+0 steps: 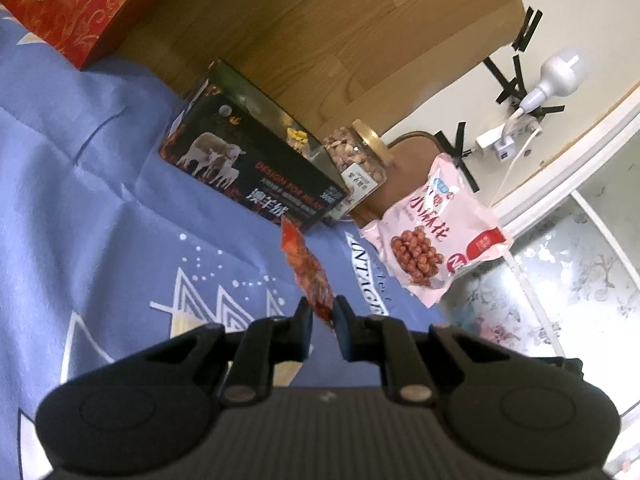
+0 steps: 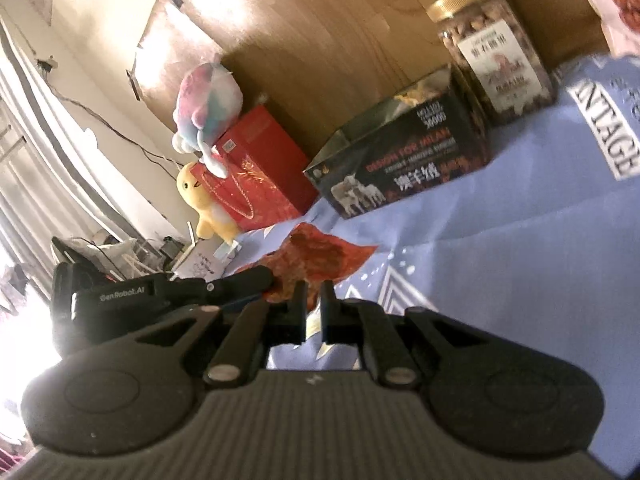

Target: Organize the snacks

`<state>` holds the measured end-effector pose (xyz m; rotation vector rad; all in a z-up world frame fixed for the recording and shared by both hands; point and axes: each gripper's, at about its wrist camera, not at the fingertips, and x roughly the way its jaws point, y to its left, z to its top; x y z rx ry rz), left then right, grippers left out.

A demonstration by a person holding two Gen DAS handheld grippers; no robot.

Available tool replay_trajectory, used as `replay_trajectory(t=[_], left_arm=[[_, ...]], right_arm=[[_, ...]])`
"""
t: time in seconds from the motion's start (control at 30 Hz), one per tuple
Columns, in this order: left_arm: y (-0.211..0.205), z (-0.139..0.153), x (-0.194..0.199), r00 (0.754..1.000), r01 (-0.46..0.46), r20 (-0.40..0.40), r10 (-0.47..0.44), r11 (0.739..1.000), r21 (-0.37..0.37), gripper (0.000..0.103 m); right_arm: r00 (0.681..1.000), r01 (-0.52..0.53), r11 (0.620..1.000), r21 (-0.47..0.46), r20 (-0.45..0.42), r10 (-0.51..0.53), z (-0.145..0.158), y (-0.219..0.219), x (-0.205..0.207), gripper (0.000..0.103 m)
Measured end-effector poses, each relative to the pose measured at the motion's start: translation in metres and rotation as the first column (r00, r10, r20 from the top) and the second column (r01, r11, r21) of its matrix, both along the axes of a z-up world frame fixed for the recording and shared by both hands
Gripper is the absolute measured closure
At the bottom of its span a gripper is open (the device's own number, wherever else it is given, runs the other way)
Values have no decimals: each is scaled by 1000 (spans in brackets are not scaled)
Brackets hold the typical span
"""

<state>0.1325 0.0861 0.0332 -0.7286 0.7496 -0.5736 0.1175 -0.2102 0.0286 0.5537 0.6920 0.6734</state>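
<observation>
Daylight, fairly bright. Right wrist view: blown-out glare at lower left, motion blur on the jar [image 2: 496, 60]. Strong fisheye bending at the edges of both views.

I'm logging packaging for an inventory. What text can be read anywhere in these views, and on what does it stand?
"DESIGN FOR MILAN": black cardboard box with sheep picture.
"NTAGE", cut off: blue printed bedsheet.
"GenRobot.AI": black body of the left gripper.
Chinese characters on the box, pink snack bag and gold-lidded nut jar: I can't transcribe them reliably.

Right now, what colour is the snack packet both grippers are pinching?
Red-orange snack packet, with darker reddish-brown contents showing through; it shows best in the right wrist view.
</observation>
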Motion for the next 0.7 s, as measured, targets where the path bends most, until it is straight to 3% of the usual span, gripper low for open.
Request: replay_trajectory(t=[0.1,0.23,0.33,0.53,0.7], left_arm=[[2,-18,6,999,-8,-52,8,1000,-4,90],[9,-49,16,985,-36,-171,27,998,-46,92],[21,-66,22,970,-56,-244,15,985,-160,92],[21,-65,23,969,-31,-243,-44,955,-295,92],[15,-66,19,967,-14,-248,-62,955,-296,92]], right_arm=[[1000,-6,999,-43,-18,5,-9,3,5,94],[993,-5,999,-45,-121,-1,-32,0,13,90],[975,-14,1000,19,-223,18,-46,-9,16,79],[946,-16,986,167,-317,69,-49,-21,16,71],[931,46,969,242,-361,46,-52,-18,22,71]])
